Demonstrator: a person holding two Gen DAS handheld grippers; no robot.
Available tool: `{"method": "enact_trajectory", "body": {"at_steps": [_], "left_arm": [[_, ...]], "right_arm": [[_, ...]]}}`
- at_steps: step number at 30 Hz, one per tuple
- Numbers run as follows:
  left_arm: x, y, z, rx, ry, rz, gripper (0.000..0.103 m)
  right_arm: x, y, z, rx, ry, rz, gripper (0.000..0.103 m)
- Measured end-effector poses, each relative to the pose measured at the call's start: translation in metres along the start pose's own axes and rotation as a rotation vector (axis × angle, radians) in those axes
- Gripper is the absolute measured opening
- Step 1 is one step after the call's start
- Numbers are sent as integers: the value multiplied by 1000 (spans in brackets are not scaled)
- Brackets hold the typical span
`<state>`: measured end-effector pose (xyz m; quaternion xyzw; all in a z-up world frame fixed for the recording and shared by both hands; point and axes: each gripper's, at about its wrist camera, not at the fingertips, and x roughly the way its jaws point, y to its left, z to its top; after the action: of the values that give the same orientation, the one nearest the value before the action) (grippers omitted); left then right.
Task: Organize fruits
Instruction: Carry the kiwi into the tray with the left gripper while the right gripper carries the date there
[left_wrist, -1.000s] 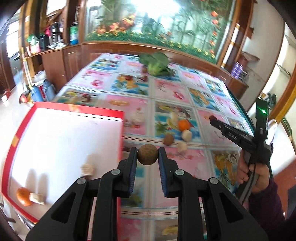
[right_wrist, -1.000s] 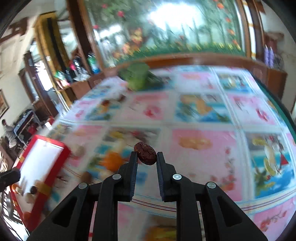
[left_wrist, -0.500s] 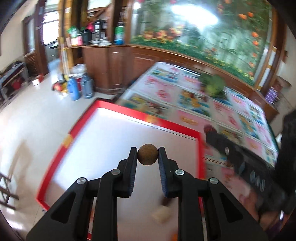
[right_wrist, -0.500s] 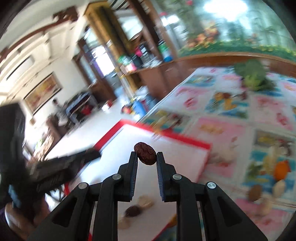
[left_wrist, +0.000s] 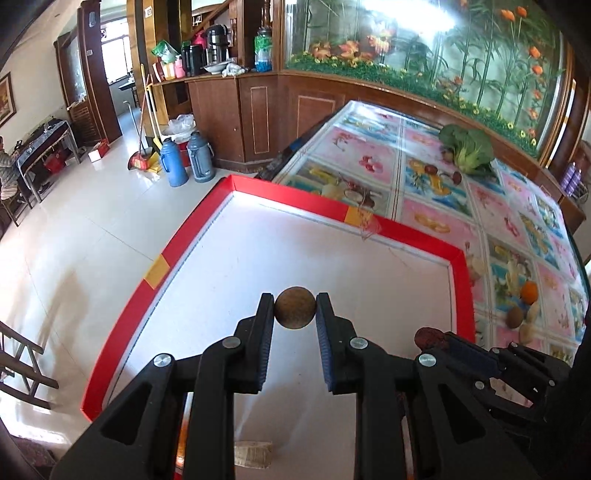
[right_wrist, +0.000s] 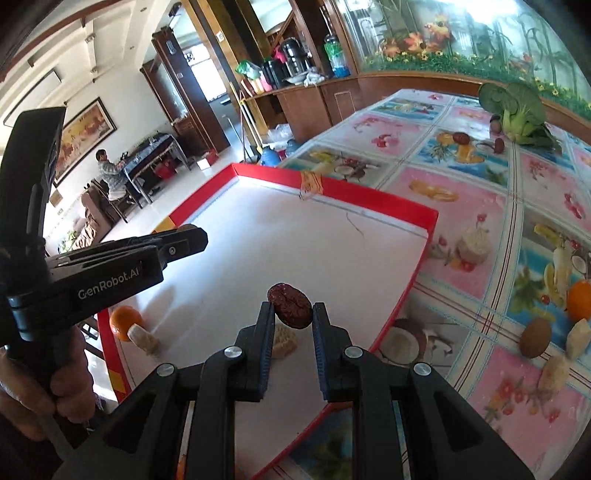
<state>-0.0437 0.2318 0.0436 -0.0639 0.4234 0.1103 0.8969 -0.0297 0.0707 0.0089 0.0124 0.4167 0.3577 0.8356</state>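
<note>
Left tongs (left_wrist: 295, 314) clamp a round brown fruit (left_wrist: 295, 307) at the tips, held over the white floor of the red-rimmed tray (left_wrist: 295, 195), roughly mid-tray. Right tongs (right_wrist: 293, 314) pinch a wrinkled dark-red date (right_wrist: 290, 304), also above the tray, nearer its table-side rim.

In the tray, at its near end: an orange (right_wrist: 123, 322) w/ a pale chunk (right_wrist: 144, 339) touching it, and another pale chunk (right_wrist: 283, 341) just behind the right tongs' tips.

On the table (right_wrist: 480, 192), outside the tray's right rim: a second orange (right_wrist: 580, 299), a brown fruit (right_wrist: 535, 338) and pale pieces, prob. cut fruit, though too small to be sure. A leafy green veg (right_wrist: 517, 110) lies at the table's far end, well apart from the tray.
</note>
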Motion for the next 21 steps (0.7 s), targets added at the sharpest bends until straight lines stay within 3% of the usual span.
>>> {"method": "enact_trajectory", "body": {"at_steps": [21], "left_arm": [[12,-2,-8,69,71,58,25]], "right_arm": [[5,6,-2,-45,20,0,19]]}}
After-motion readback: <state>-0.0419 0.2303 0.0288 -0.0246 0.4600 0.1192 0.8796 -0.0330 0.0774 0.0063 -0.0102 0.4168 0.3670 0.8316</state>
